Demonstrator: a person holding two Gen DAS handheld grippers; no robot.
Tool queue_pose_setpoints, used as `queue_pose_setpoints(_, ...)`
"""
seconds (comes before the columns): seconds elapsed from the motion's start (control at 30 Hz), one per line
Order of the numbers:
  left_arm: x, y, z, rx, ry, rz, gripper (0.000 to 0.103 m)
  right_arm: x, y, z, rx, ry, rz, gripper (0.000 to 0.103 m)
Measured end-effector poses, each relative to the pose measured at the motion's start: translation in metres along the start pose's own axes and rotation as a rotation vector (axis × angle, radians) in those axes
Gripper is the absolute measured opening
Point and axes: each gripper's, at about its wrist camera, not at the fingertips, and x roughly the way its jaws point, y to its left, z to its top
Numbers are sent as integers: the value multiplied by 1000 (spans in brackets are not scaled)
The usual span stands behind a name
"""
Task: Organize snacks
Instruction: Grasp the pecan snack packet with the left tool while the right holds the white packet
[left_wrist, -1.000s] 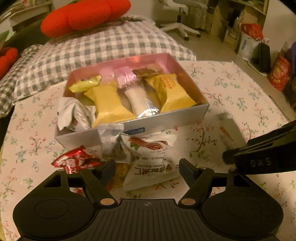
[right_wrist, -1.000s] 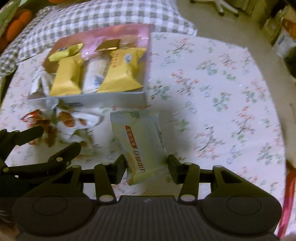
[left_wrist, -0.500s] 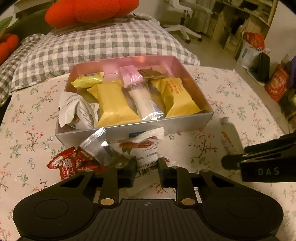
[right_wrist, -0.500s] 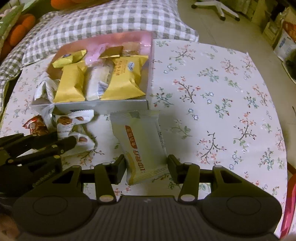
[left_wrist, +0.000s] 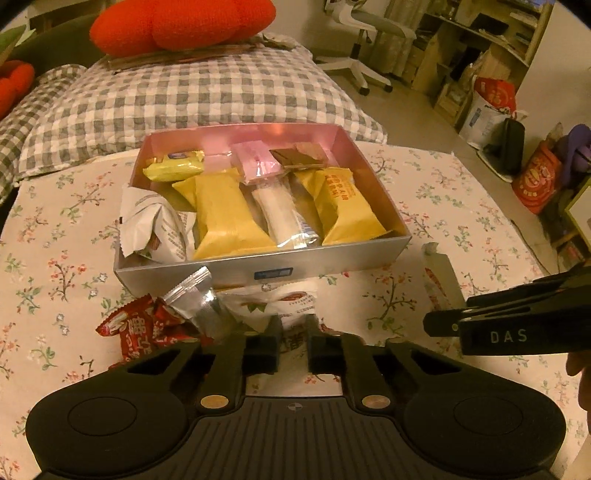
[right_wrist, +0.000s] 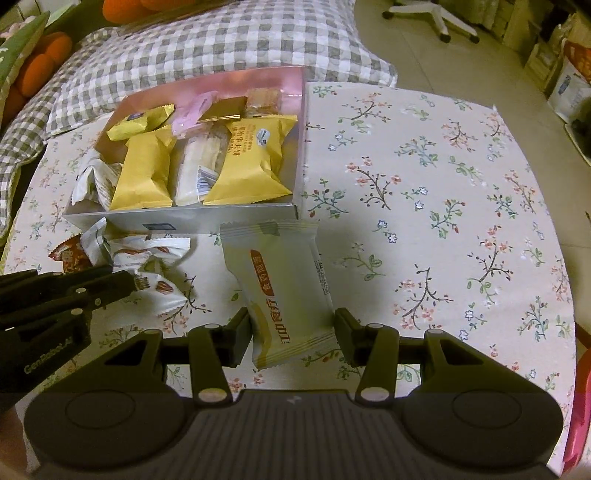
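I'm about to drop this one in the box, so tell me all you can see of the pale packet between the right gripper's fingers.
The pale packet is a cream-white sealed pillow wrapper, plastic-looking, with crimped ends, yellow stripes and an orange label with Chinese print. It lies roughly lengthwise between the right gripper's fingers, which flank its near end. Its far end nearly meets the snack box's front wall. Whether it rests on the floral tablecloth is unclear.

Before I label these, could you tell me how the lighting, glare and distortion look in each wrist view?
Left wrist view: warm, dim yellow cast, a glare patch on the box's pink back wall, fisheye bending the room's edges. Right wrist view: same cast, the right gripper shadowing the floral tablecloth beside the cream snack packet; corners vignetted black.
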Motion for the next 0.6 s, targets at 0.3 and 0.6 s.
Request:
queue_pose_setpoints(0.3,8,0,-4,-36,24,20,10,-1,0,-1,11,-1,5,45)
queue_pose_setpoints(0.6,22,-8,-5,-102,43,32,82,-1,0,-1,24,-3,-16,45)
